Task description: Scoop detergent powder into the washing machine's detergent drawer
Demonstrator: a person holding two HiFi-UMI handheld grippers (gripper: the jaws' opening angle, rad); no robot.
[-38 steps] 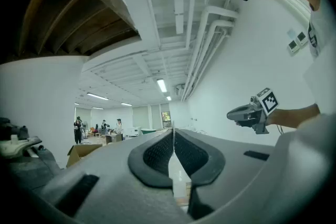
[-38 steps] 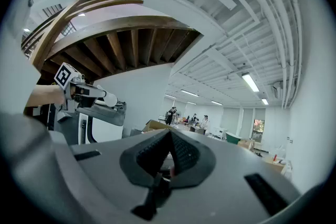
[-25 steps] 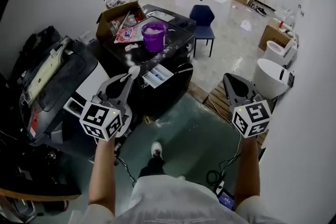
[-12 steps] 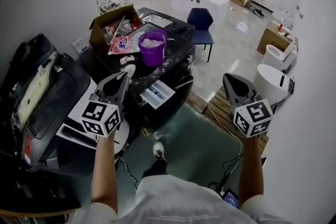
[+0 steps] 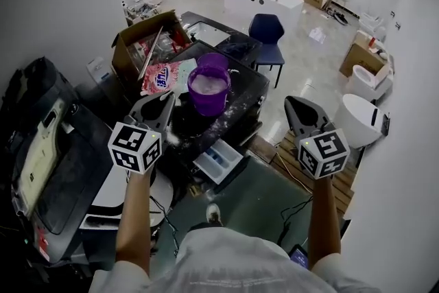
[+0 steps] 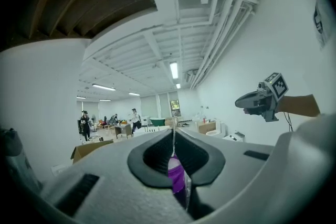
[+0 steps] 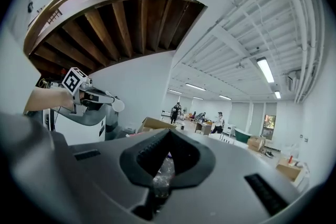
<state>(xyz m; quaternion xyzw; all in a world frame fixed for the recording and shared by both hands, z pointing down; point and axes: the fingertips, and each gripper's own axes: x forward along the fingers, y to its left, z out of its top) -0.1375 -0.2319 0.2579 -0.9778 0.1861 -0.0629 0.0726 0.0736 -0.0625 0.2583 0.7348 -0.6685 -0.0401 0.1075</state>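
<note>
Left gripper point(image 5: 168, 99): jaws pressed together on the thin handle of a white scoop point(image 7: 118, 106). Right gripper point(image 5: 291, 105): jaws closed, nothing between them, open floor beneath. Detergent drawer point(image 5: 219, 160) stands open at 12 o'clock between the grippers, its compartments indistinct. Beyond it, a purple bucket point(image 5: 209, 89) of powder sits on the washing machine point(image 5: 245, 81). Pink bag point(image 5: 163, 76) at 11 o'clock, print unreadable.

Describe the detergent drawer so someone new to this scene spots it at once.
Find the dark washer at the middle of the head view, with a purple bucket on top. The drawer juts from its front, below the bucket: the only white tray with blue compartments.
</note>
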